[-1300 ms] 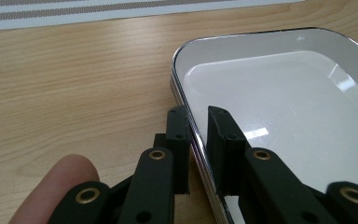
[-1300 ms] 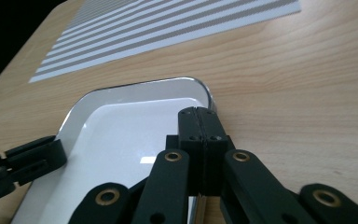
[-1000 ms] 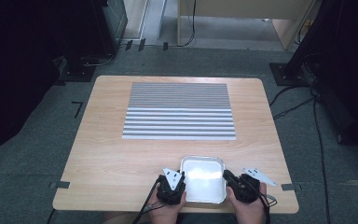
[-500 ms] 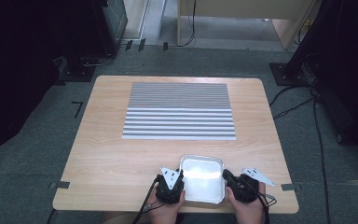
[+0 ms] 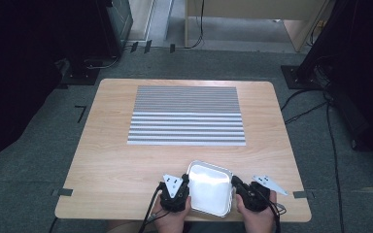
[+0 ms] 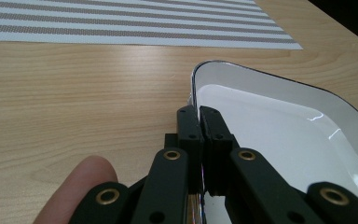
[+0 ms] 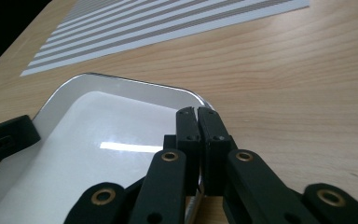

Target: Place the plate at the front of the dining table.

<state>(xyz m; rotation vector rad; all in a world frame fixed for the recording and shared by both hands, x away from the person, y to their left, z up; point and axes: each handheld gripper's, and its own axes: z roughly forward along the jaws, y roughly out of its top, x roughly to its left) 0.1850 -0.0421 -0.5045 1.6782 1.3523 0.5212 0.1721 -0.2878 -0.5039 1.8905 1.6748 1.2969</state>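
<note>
A white rectangular tray (image 5: 209, 187) with a thin metal rim lies near the front edge of the table, empty. My left gripper (image 5: 187, 180) sits at its left rim. In the left gripper view its jaws (image 6: 199, 112) have just been closing and now pinch the rim of the tray (image 6: 279, 126) between the pads. My right gripper (image 5: 234, 183) is at the opposite rim. The right gripper view has those jaws (image 7: 197, 113) pressed together over the edge of the tray (image 7: 98, 135). A hand holds each gripper from below.
A grey-and-white striped placemat (image 5: 187, 115) lies flat across the far half of the wooden table (image 5: 111, 165). Bare wood separates it from the tray. Dark equipment and cables (image 5: 320, 104) stand on the floor around the table.
</note>
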